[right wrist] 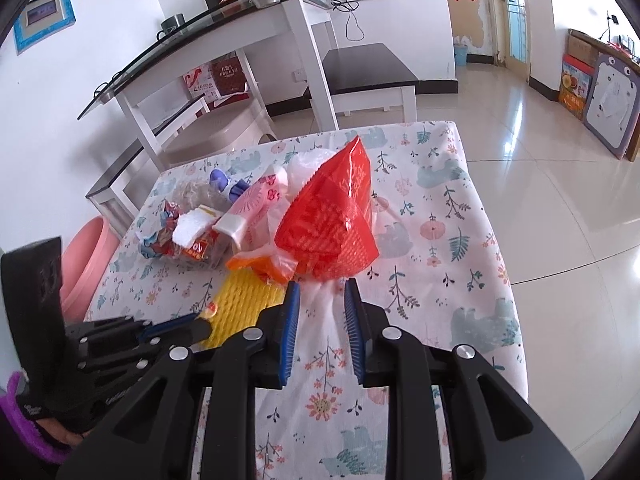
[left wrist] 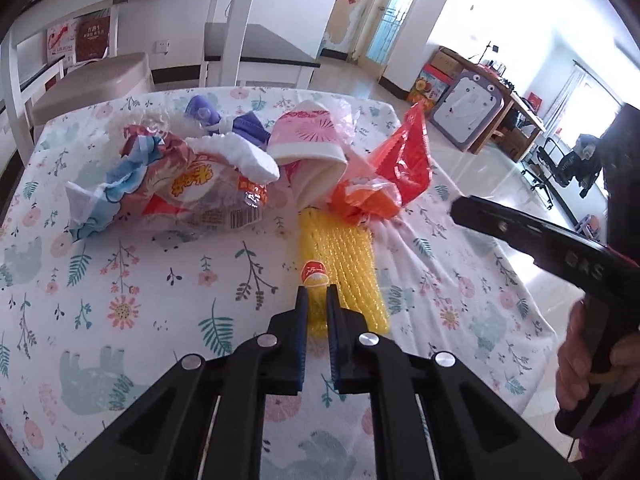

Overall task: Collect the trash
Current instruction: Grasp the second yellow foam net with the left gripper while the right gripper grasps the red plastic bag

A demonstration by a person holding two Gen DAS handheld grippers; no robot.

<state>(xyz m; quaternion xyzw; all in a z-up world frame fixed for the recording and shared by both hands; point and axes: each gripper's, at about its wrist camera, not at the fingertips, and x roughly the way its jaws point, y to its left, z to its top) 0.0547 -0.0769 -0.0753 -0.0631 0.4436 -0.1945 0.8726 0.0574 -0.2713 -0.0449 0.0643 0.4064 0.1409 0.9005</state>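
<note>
Left wrist view: your left gripper (left wrist: 316, 294) is clamped on the near end of the yellow foam net (left wrist: 340, 268), whose long axis runs from you toward the wrapper pile (left wrist: 192, 184). Right wrist view alone shows a pink basin (right wrist: 86, 260) beside the table (right wrist: 472, 280); your right gripper (right wrist: 320, 294) stands parted, empty, before the red bag (right wrist: 332, 224)

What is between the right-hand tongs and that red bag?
Nothing visible. The right tongs stand open just short of the red plastic bag, with only bare tablecloth between. The orange wrapper sits left of that path.
</note>
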